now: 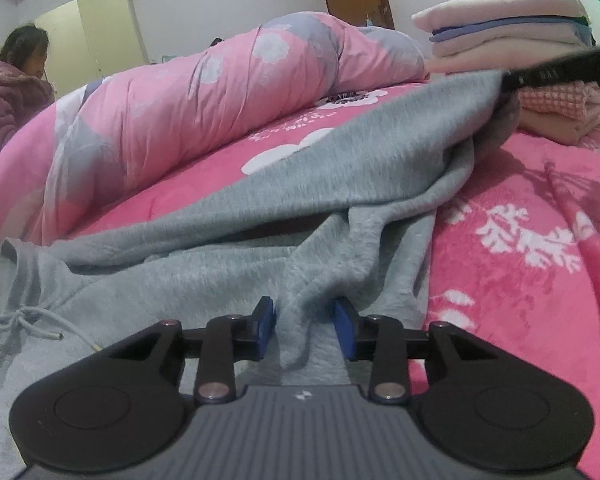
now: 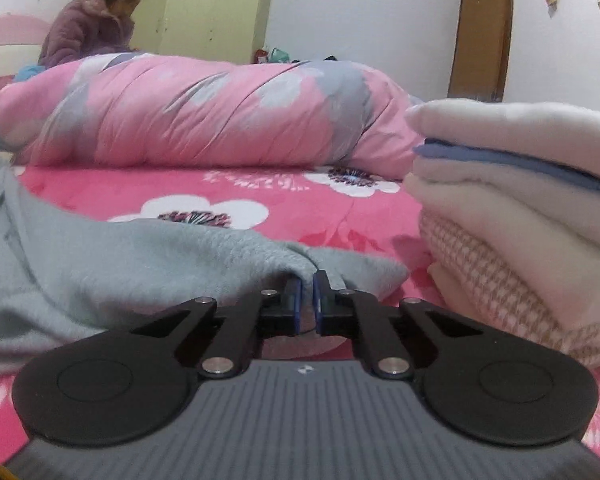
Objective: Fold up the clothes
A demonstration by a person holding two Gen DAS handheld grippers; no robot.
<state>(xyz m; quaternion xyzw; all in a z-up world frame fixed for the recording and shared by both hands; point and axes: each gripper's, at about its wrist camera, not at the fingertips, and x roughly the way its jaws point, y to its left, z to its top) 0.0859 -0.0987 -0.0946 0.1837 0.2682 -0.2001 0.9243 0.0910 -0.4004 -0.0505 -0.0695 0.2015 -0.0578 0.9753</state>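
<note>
Far left of the left wrist view, cut off by the frame edge: a person (image 1: 10,92) in a purple fleece coat, seated beyond the rolled pink quilt (image 1: 172,96), lower body hidden behind it. Spread across the pink floral bedsheet (image 1: 520,240): grey sweatpants (image 1: 220,248), drawstring (image 1: 24,322) trailing at the left, far end lifted toward the upper right. Low and centred, tilted downward over the cloth: left gripper (image 1: 305,330), blue pads pinching a raised ridge of the grey fabric, jaws partly closed around it. At the upper right edge, only a dark, blurred bar of the right gripper (image 1: 572,68) visible, meeting the lifted grey edge; grip itself impossible to make out from there. Behind that bar, partly hidden: stack of folded clothes (image 1: 500,28). In the right wrist view, grey sweatpants (image 2: 120,272) bunched at the left, running out of frame. At centre, right gripper (image 2: 307,300) held low, nearly level, pads pressed almost together on a thin fold of grey edge. To the right, folded stack (image 2: 520,208) close by, cropped at the frame edge.
</note>
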